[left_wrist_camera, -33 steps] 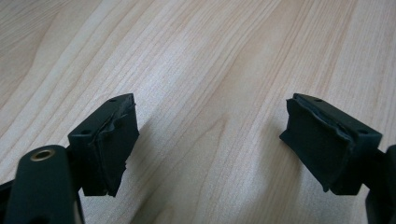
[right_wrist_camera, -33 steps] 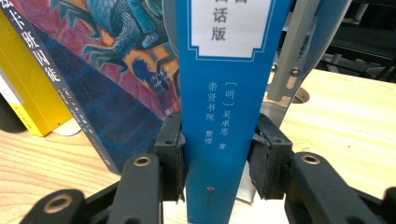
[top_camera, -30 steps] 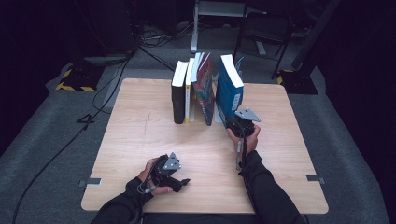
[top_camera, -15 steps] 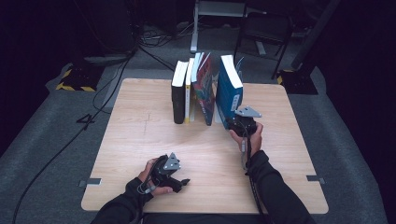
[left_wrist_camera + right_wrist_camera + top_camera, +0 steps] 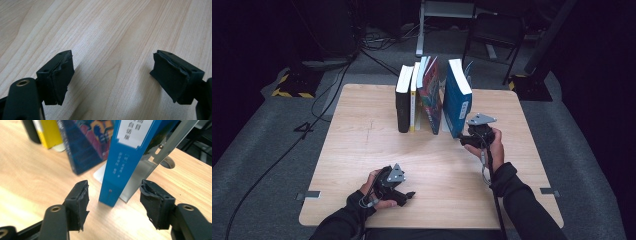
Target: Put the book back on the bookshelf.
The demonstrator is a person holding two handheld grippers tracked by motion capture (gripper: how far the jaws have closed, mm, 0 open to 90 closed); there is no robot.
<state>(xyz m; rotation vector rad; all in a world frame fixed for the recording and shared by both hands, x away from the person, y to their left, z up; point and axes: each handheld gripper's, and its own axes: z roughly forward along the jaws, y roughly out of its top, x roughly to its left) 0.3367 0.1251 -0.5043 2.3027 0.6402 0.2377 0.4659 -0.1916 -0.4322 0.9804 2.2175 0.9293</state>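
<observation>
From the high view, the right gripper (image 5: 468, 139) sits just near of the upright blue book (image 5: 457, 97), rightmost in the row, while the left gripper (image 5: 404, 196) rests low at the table's (image 5: 352, 150) near edge. The right gripper view adds a metal bookend (image 5: 150, 167) behind that book, whose spine stands just beyond the parted jaws, which have just been opening, apparently untouched by either pad. The left gripper view shows its jaws wide apart over bare wood.

The blue book (image 5: 457, 100) stands upright on its bottom edge, spine towards the person, with a white label (image 5: 133, 130) high on the spine. It is the right-hand book of the row, apart from the dark leaning book (image 5: 432, 97) to its left, against a metal bookend (image 5: 150, 167).
</observation>
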